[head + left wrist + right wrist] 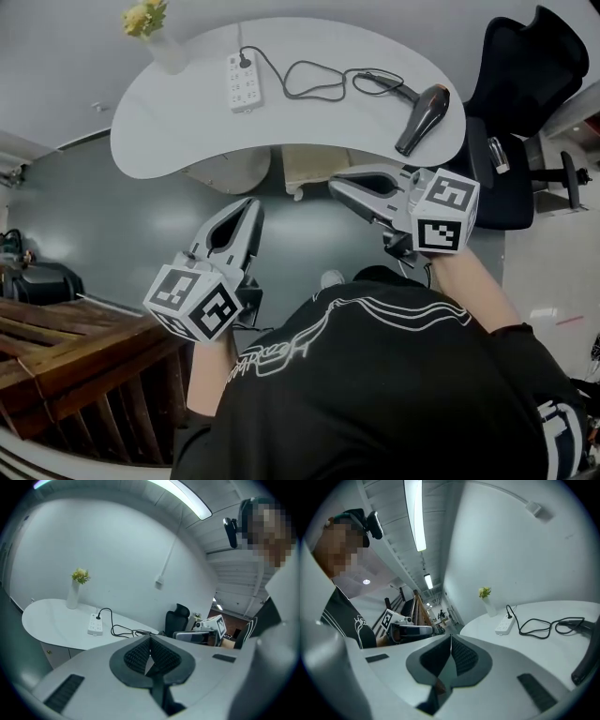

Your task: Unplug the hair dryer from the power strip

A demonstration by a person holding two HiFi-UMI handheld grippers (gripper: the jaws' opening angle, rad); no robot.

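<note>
Hair dryer [424, 117] lies at the right end of the worktop [187, 136]. Its plug [246, 62] sits in the power strip [245, 84] further left, nearer the left claw [253, 204]. That one and the right claw [336, 186] are both closed, empty and well short.

Cut off at right edge, right gripper view: hair dryer [584, 667]. Clipped by top edge, head view: flowers [143, 16]. Too small to read, left gripper view: sockets on power strip [95, 625].
</note>
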